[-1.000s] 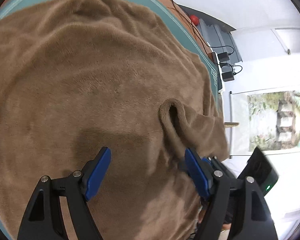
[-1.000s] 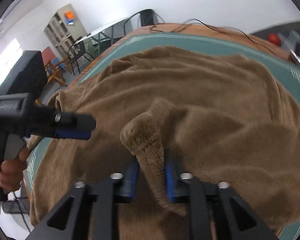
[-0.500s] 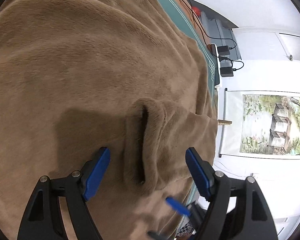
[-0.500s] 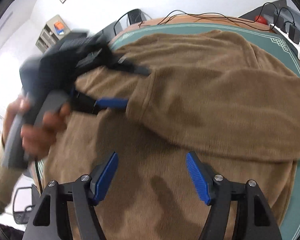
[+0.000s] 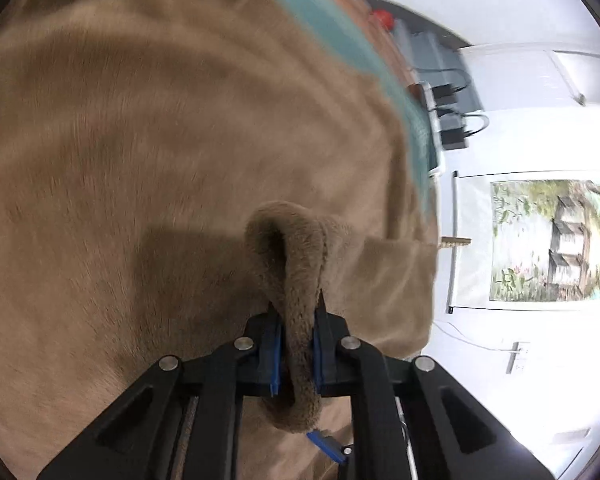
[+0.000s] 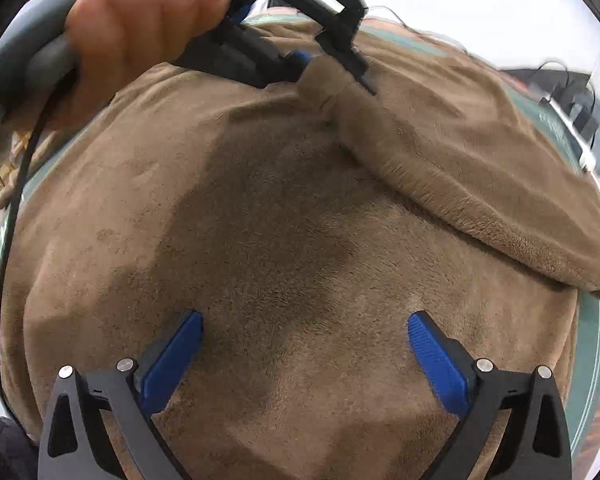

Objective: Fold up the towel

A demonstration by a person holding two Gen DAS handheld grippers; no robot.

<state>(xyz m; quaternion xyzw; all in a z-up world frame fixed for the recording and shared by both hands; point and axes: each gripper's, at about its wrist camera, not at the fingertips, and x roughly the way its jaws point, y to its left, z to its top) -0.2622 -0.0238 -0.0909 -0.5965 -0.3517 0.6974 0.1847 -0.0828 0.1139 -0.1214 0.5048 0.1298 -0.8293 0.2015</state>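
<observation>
I am now pinching a raised fold of the brown towel (image 5: 296, 280) in my left gripper (image 5: 296, 344), which was spread a moment ago. My right gripper (image 6: 305, 354), having let go, is opening empty above the towel, probably seeking another edge; the towel is covering the green mat (image 5: 340, 40).

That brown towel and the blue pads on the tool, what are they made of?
The towel looks like soft plush fleece, probably microfibre: short matte nap that shades darker where brushed. The blue pads on the right hand-held gripper look like rubber or moulded plastic, with a fine dotted grip texture.
</observation>
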